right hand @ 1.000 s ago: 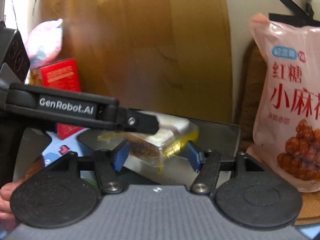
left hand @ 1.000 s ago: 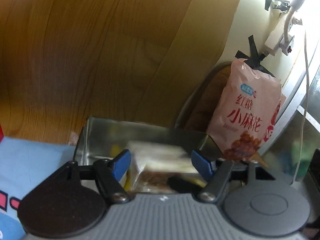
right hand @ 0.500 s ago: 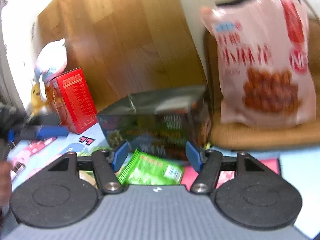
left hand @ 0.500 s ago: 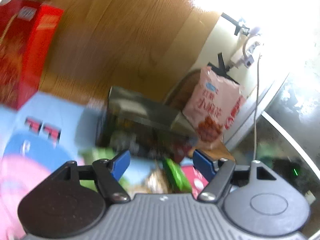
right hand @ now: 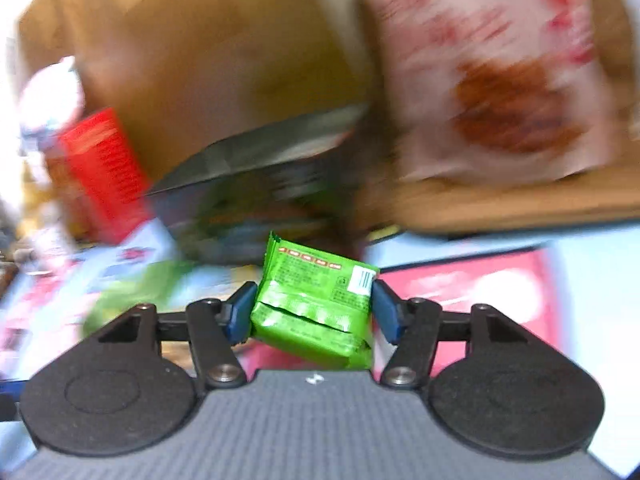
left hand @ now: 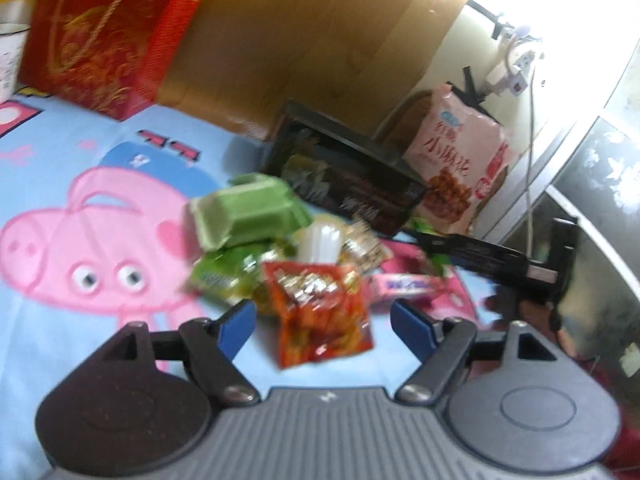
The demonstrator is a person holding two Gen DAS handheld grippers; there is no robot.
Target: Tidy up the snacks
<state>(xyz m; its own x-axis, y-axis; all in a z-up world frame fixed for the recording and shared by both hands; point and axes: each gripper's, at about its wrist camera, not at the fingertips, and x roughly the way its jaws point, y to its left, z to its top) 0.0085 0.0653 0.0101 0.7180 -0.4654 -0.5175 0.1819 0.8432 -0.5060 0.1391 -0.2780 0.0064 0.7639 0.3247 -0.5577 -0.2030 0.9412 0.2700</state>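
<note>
A pile of snacks lies on the cartoon-pig tablecloth [left hand: 100, 248]: a red-orange packet [left hand: 320, 312], a green carton-like pack [left hand: 244, 210], green wrappers [left hand: 216, 276] and a pink bar [left hand: 404, 286]. My left gripper [left hand: 322, 324] is open, just short of the red-orange packet. A dark open tin box [left hand: 348, 184] stands behind the pile; it also shows in the right wrist view [right hand: 256, 196]. My right gripper [right hand: 314, 312] is shut on a green snack packet [right hand: 316, 304]. The right gripper body shows at the right of the left wrist view [left hand: 500, 260].
A red gift bag [left hand: 108, 36] stands at the back left. A large pink snack bag [left hand: 460, 160] leans on a round wooden mat by the wall. A wooden board is behind. A power strip and cable hang at right [left hand: 516, 76].
Both grippers pulled back from the tin box, where a wrapped snack was left. My right gripper closed on a green packet from the pile. My left gripper now faces the pile.
</note>
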